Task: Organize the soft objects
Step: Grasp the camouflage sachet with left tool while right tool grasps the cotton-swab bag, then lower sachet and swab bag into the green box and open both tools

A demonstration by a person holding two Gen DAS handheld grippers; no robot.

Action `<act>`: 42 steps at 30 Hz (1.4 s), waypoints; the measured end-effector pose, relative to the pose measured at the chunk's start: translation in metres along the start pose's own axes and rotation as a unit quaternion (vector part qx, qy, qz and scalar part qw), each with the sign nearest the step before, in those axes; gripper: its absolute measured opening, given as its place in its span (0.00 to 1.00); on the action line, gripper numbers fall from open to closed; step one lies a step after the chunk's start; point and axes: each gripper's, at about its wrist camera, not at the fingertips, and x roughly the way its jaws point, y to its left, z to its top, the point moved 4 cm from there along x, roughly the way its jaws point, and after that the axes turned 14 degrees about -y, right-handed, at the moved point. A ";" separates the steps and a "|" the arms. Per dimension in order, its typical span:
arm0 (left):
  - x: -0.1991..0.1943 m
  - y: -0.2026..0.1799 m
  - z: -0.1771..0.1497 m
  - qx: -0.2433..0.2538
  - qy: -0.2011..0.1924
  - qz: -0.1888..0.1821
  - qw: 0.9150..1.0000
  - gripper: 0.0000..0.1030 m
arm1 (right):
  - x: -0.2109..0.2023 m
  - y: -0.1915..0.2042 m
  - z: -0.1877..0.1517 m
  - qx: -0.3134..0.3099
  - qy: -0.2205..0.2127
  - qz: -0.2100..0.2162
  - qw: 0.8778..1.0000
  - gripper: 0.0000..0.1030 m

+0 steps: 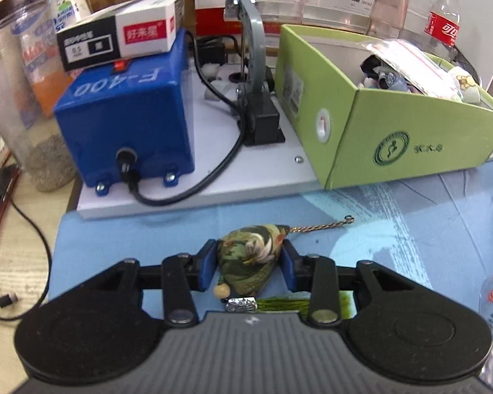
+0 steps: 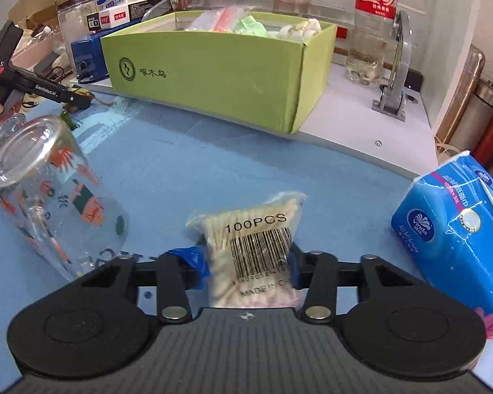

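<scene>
My left gripper (image 1: 250, 264) is clamped on the brocade sachet (image 1: 251, 256), just above the blue mat (image 1: 410, 246). My right gripper (image 2: 249, 259) pinches the cotton-swab bag (image 2: 253, 246). The green box (image 1: 394, 144), at the mat's far edge, lies ahead-right of the left claw, nearer it.

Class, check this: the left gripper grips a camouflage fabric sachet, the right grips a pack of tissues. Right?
Not quite. The right wrist view shows the right gripper closed on a bag of cotton swabs; the tissue pack lies untouched beside it.
</scene>
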 end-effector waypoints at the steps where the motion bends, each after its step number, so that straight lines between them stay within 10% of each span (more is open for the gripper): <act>1: -0.005 0.001 -0.003 0.000 0.000 -0.001 1.000 0.36 | -0.002 0.004 0.001 -0.002 -0.007 0.002 1.000 0.23; 8: -0.061 0.018 0.003 -0.078 -0.025 -0.053 0.995 0.36 | -0.034 0.015 0.031 0.013 -0.080 0.014 0.997 0.22; 19: -0.063 -0.018 0.141 -0.097 -0.119 -0.124 0.980 0.36 | -0.004 0.024 0.168 0.046 -0.202 0.054 0.977 0.23; 26: -0.007 -0.040 0.179 -0.119 -0.097 -0.153 0.976 0.39 | 0.083 0.045 0.209 0.061 -0.152 0.097 0.982 0.27; 30: 0.012 -0.039 0.177 -0.132 -0.088 -0.145 0.976 0.61 | 0.119 0.047 0.202 0.087 -0.093 0.082 0.989 0.30; 42: -0.011 -0.040 0.155 -0.108 -0.097 -0.133 0.980 0.66 | 0.091 0.028 0.192 0.109 -0.134 0.052 0.984 0.40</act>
